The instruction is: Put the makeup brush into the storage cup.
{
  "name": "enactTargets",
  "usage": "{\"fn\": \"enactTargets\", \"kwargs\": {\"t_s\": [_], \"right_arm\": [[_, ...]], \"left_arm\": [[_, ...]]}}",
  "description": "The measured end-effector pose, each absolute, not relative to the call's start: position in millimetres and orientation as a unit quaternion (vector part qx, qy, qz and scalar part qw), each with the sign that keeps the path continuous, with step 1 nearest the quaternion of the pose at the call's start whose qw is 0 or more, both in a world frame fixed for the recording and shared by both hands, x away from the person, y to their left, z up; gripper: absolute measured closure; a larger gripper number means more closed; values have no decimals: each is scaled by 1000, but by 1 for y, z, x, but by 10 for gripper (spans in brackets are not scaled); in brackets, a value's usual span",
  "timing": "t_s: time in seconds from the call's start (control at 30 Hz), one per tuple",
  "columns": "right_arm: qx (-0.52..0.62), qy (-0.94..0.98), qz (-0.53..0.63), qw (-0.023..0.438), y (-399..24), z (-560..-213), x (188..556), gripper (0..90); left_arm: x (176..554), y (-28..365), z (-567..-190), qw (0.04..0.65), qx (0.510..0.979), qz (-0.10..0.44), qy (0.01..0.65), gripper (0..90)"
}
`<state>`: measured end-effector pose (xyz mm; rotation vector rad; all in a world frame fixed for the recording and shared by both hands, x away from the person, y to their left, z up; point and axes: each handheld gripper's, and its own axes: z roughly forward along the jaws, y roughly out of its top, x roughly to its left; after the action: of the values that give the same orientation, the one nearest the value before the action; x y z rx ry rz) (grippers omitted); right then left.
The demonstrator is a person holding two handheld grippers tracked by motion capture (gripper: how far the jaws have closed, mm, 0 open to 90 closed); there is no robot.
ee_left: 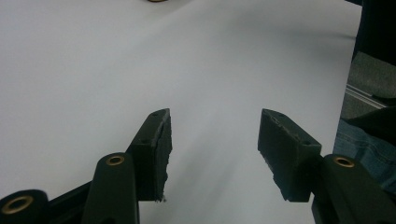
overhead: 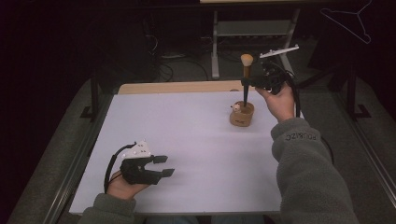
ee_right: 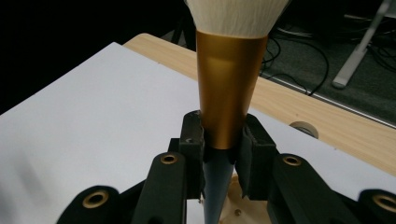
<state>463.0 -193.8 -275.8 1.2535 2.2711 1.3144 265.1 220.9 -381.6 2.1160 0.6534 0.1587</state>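
Observation:
A makeup brush (overhead: 245, 77) stands upright with cream bristles on top, a gold ferrule (ee_right: 226, 88) and a dark tapered handle. My right gripper (overhead: 246, 84) is shut on it where the ferrule meets the handle. The handle's lower end reaches down to a small round wooden holder (overhead: 242, 115) on the white table top (overhead: 187, 140); whether the tip sits inside it I cannot tell. My left gripper (overhead: 166, 165) hovers low over the near left of the table, open, with nothing between its fingers (ee_left: 156, 154).
A light wooden strip (overhead: 177, 87) with a round hole (ee_right: 303, 129) runs along the table's far edge. Beyond it are a metal stand leg (overhead: 215, 46) and cables on the floor. A wire hanger (overhead: 352, 21) hangs at the upper right.

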Motion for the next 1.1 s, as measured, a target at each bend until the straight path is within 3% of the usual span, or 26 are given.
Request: {"fn": "enactTargets", "kwargs": {"t_s": [1.1], "right_arm": [[488,747,428,139,-201,-302,481,729]], "left_arm": [[266,222,-382,438,856,67,266,409]]}}
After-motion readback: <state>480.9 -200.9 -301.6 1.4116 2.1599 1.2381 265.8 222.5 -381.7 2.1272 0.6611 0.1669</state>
